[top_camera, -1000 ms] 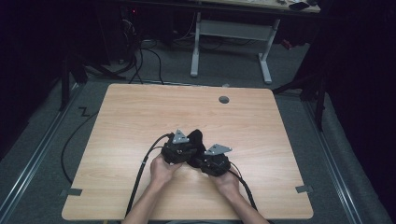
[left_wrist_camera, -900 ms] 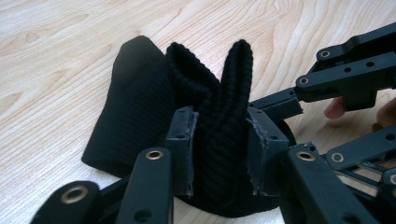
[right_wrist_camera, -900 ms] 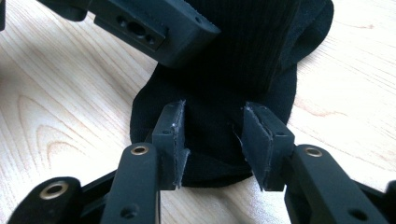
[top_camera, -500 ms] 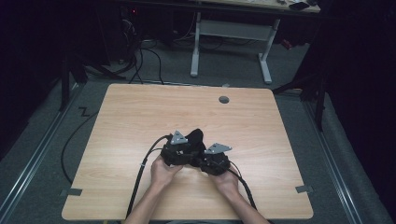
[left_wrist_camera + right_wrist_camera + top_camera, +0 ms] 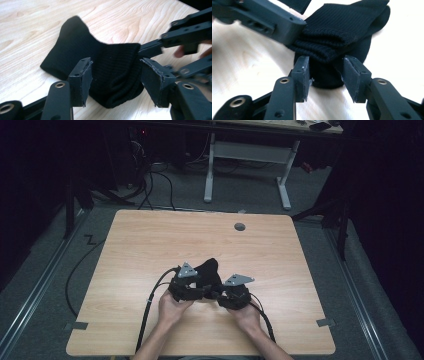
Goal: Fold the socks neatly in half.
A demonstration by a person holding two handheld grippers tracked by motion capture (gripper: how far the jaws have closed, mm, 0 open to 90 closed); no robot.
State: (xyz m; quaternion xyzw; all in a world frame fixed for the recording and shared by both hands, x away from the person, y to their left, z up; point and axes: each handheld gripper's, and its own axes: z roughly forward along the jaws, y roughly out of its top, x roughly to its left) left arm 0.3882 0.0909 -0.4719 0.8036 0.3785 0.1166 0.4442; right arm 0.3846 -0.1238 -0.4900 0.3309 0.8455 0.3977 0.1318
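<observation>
A black sock lies bunched on the wooden table, near the front middle. My left gripper reaches it from the left. Its jaws have just been opening and now stand apart around the ribbed cuff, with the left gripper pads off the fabric. My right gripper comes in from the right. In the right gripper view the folded sock fills the gap of the right gripper, and both pads press on it. The other gripper's jaw crosses the upper left.
A round grommet hole sits near the table's far edge. Cables trail from both grippers toward the front edge. Beyond the table stand a white desk frame and floor cables. Bare wood surrounds the sock.
</observation>
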